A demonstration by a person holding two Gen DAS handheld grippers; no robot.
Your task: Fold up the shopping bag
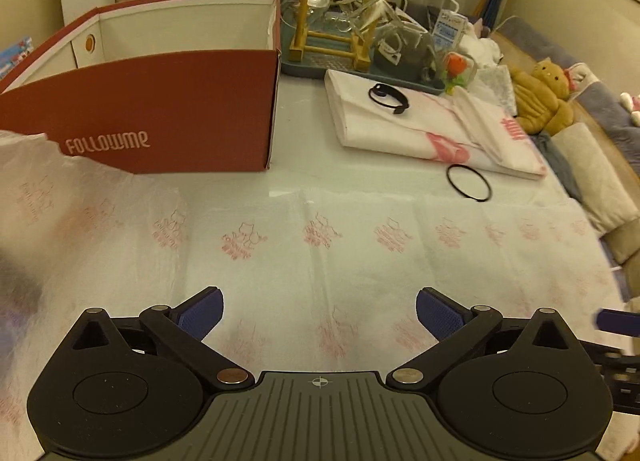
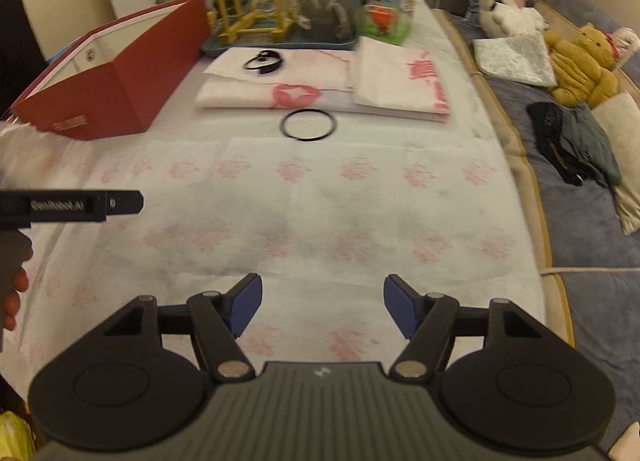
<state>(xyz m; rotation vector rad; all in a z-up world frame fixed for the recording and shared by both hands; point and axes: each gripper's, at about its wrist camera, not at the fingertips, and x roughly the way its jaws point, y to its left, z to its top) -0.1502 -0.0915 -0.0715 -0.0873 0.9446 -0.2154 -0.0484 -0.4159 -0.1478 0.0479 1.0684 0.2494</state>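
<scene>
- Nearest the lens, our left gripper (image 1: 319, 315) hung over the shopping bag (image 1: 328, 245) with its blue pads spread as wide as they go and nothing between them.
- Our right gripper (image 2: 322, 307) sat likewise above the bag, its jaws apart and empty, the pads clear of the cloth.
- We saw the shopping bag, white with rows of pink prints, spread flat across the near part of the table (image 1: 304, 133), creased in panels; its left end (image 1: 36, 197) rose crumpled against the red box (image 1: 168, 117).
- That red box stood open-topped at the left, lettered FOLLOWME on its front.
- Beyond the bag lay a black ring (image 2: 309, 124) on the bare table, just before a stack of folded white bags (image 2: 320, 89) with pink markings.
- We noted a second black band (image 2: 265, 61) resting on top of that stack.
- Farther back stood a blue tray (image 2: 280, 45) crowded with glassware and a wooden rack.
- From the right wrist view, the left gripper's side showed at the left edge with fingers (image 2: 14, 293) of a hand around its handle.
- A brown plush toy (image 2: 580, 61) lay on the sofa to the right.
</scene>
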